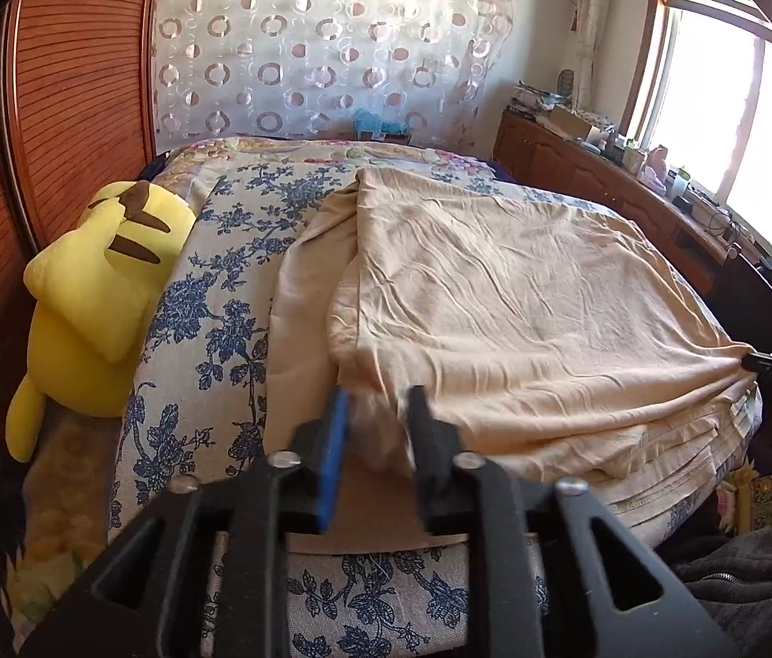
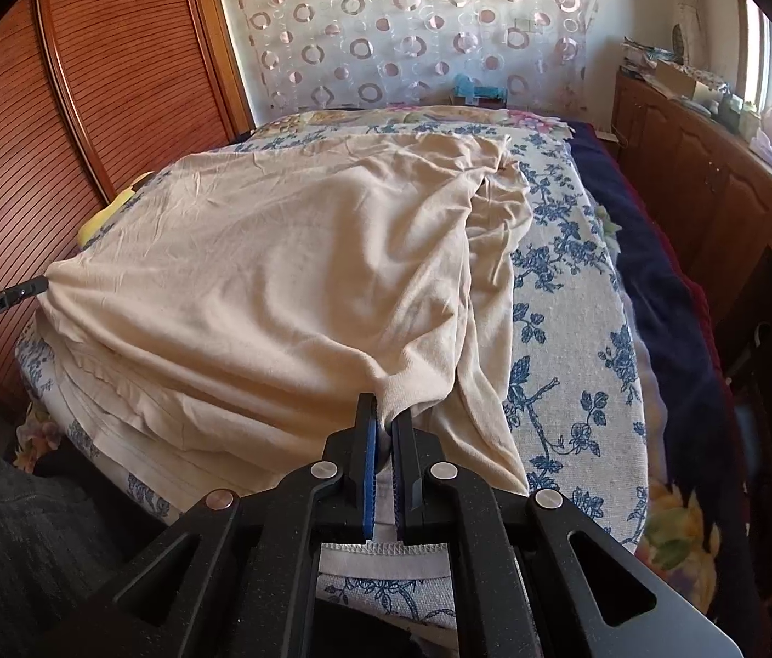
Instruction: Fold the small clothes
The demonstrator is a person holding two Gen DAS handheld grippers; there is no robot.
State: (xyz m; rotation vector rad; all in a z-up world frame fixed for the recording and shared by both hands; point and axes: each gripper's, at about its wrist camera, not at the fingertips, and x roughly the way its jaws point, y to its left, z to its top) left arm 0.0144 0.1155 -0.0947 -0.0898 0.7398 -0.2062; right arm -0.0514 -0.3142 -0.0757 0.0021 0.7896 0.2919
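Right wrist view: we are pinching the cream garment (image 2: 287, 274) in our right gripper (image 2: 384, 427). Our left gripper (image 1: 375, 411) is standing parted around its blurred corner, a yellow plush (image 1: 95, 296) lying beside.

1. Bedspread (image 1: 210, 296) with blue flowers covers the bed.
2. Yellow plush toy (image 1: 95, 296) is lying along its edge, right by the ribbed wooden wardrobe (image 1: 73, 82).
3. Circle-pattern curtain (image 1: 320, 38) hangs behind.
4. Cluttered wooden cabinet (image 1: 578, 164) sits under the bright window (image 1: 742, 104).
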